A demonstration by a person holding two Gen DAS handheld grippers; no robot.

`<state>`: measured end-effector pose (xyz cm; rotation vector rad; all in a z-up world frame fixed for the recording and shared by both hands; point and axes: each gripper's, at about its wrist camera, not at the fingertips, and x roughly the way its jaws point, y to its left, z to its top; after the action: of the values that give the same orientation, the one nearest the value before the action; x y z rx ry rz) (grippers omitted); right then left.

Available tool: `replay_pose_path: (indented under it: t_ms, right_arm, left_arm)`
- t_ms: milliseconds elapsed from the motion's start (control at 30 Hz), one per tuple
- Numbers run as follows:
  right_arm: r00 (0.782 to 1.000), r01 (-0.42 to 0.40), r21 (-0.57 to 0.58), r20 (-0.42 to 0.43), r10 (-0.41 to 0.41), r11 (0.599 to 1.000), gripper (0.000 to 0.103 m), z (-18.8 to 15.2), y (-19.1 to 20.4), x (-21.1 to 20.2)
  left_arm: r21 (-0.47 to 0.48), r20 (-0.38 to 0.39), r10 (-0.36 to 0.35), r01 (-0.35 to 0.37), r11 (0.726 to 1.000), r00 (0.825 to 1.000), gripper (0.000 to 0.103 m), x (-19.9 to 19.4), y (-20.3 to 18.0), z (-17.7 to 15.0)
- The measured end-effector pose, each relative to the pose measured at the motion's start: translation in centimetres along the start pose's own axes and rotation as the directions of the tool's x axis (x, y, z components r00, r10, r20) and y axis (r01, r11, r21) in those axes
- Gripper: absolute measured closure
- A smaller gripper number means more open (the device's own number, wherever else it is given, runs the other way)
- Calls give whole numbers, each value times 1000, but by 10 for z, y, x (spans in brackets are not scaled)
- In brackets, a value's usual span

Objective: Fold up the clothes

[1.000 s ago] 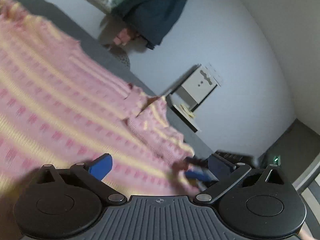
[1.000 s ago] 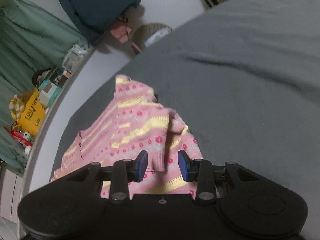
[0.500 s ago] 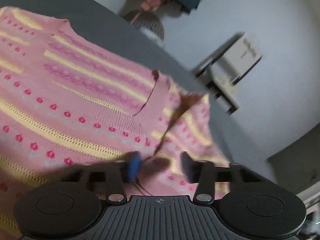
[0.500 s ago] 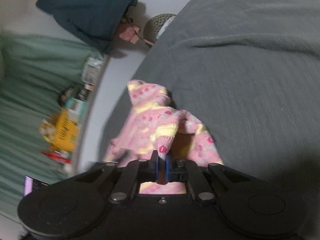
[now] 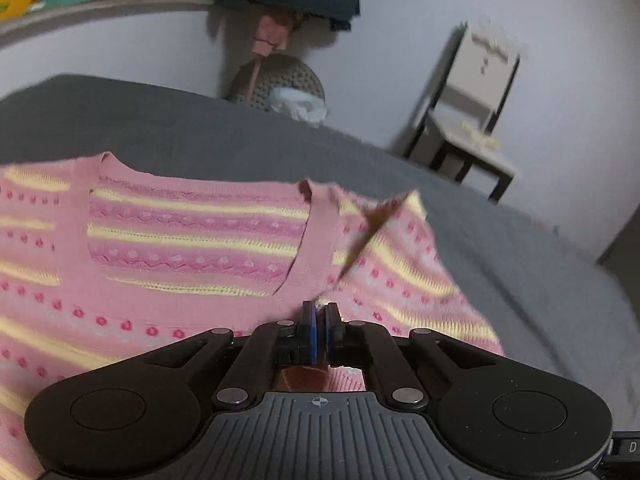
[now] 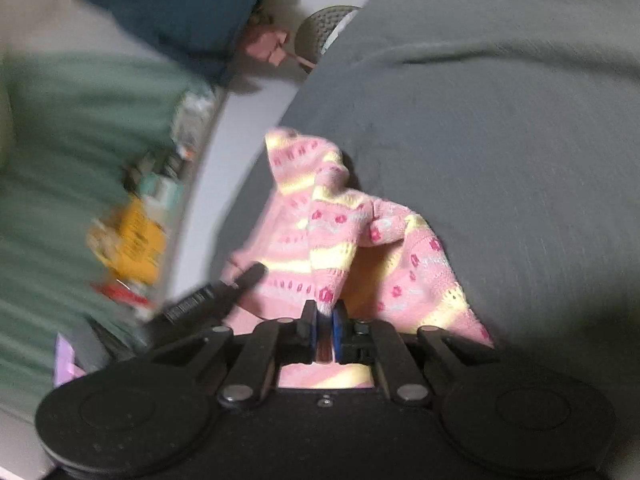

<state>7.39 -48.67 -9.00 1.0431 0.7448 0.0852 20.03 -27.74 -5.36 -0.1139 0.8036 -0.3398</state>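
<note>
A pink knitted sweater [image 5: 192,248] with yellow stripes and red dots lies on a grey bed cover [image 5: 200,124]. In the left wrist view its V-neck faces me and my left gripper [image 5: 319,312] is shut on the fabric just below the right shoulder, where the sleeve is folded over. In the right wrist view my right gripper [image 6: 324,314] is shut on a lifted fold of the sweater's sleeve [image 6: 340,232], which rises in a bunch above the bed cover [image 6: 500,140]. The other gripper's black body [image 6: 212,296] shows at the left.
A wall runs behind the bed. A grey knitted basket [image 5: 276,80] and a small white chair [image 5: 468,112] stand beyond the far edge. Dark blue cloth [image 6: 188,12] hangs on the wall. A shelf with boxes [image 6: 136,240] and a green curtain are on the left.
My left gripper went from open to shut on the sweater near the shoulder. My right gripper closed on the sleeve fold and lifted it; both views swung.
</note>
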Motion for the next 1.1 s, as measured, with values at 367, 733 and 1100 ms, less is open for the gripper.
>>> replay_pose_path:
  t_ms: [367, 733, 1100]
  right_arm:
    - [986, -157, 310, 109, 129, 938, 55, 32, -34, -8]
    - [979, -195, 421, 142, 147, 886, 40, 37, -35, 17]
    - [955, -108, 415, 297, -22, 903, 39, 36, -44, -21]
  left_arm:
    - [31, 173, -69, 65, 997, 982, 98, -34, -14, -17]
    - [-137, 234, -42, 76, 988, 971, 98, -41, -12, -46]
    - [-242, 358, -1, 94, 966, 934, 98, -39, 17, -33]
